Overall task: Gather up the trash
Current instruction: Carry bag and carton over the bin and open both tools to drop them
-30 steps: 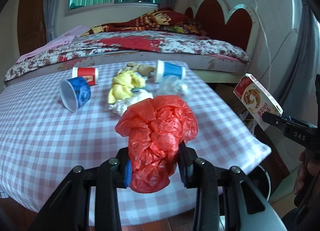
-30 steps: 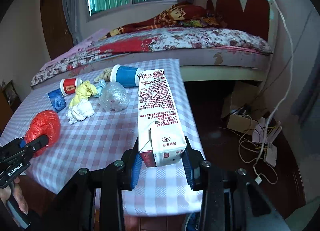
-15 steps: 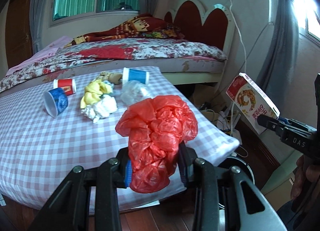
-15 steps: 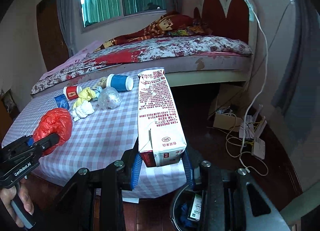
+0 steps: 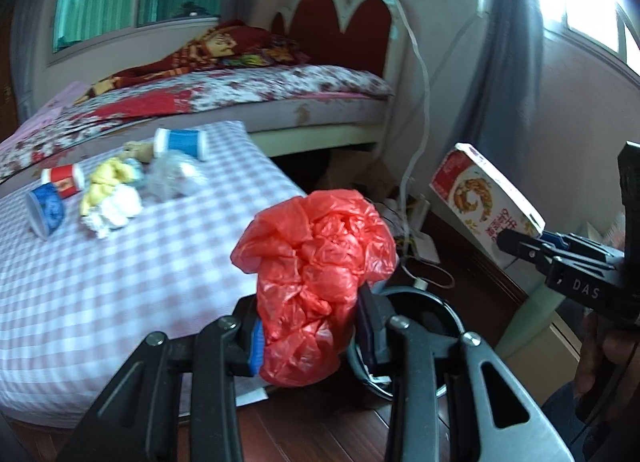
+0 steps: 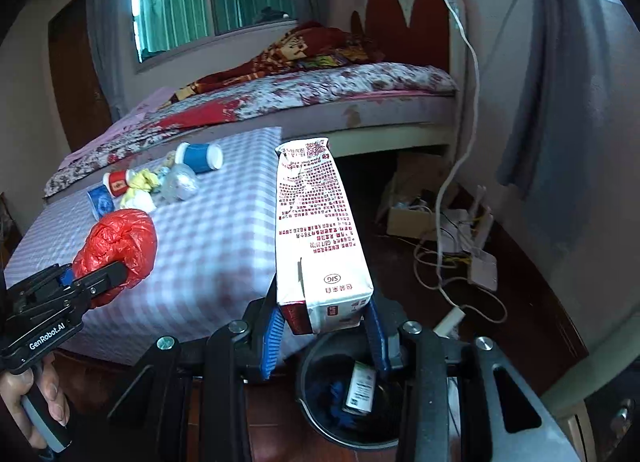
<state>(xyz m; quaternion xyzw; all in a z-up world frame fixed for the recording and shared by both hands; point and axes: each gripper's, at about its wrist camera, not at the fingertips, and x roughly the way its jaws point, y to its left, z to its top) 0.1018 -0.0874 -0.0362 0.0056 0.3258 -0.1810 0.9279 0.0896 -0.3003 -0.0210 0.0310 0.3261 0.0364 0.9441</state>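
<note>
Left tongs (image 5: 308, 336) are pinching a crumpled red plastic bag (image 5: 316, 282) between their pads, carrying it off the table's (image 5: 100, 294) edge, just beside the black trash bin (image 6: 356, 394) on the wooden floor. Right tongs (image 6: 324, 326) are clamping a tall milk carton (image 6: 316, 230) by its base, holding it upright directly over the bin, which is already holding a small box and something blue. On the checkered table behind, more trash is lying: 2 blue cups (image 5: 180, 142), 1 red cup (image 5: 64, 180), yellow and white wads (image 5: 110, 194) and a clear crumpled bag (image 5: 172, 180). A hand (image 6: 28, 410) is gripping the left handle.
</note>
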